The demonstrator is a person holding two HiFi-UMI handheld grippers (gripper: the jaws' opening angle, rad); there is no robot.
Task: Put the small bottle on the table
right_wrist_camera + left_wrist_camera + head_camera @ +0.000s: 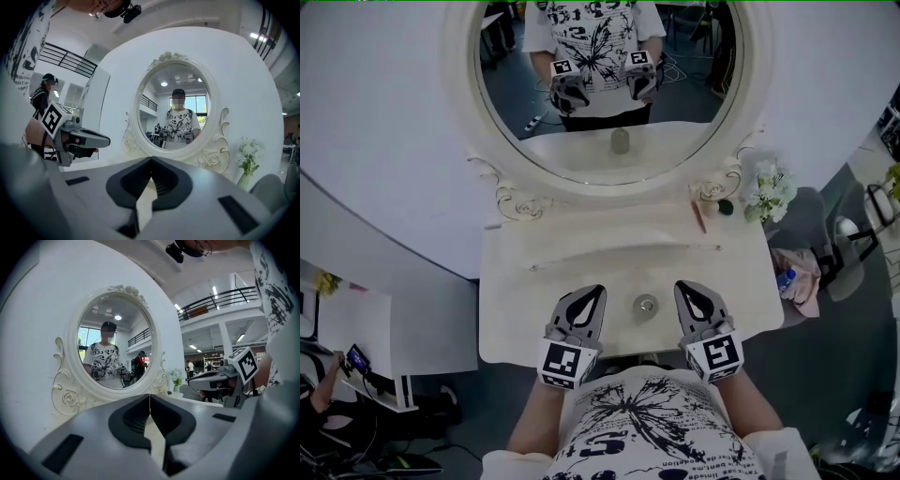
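A small bottle [645, 306], seen from above with a round silvery cap, stands on the cream dressing table [516, 319] near its front edge. It sits between my two grippers and touches neither. My left gripper [593, 292] hovers just left of it, shut and empty. To the bottle's right my right gripper [682, 287] is shut too, with nothing in it. In the left gripper view the jaws [149, 397] meet in a thin line; the right gripper [208, 379] shows beside them. In the right gripper view the jaws [151, 160] are pressed together. The bottle is hidden in both gripper views.
An oval mirror [502, 122] in an ornate white frame stands at the table's back. At the back right lie a reddish stick [698, 217] and a small dark green thing [726, 207], beside a vase of white flowers [767, 192]. A chair with pink cloth [802, 272] stands to the right.
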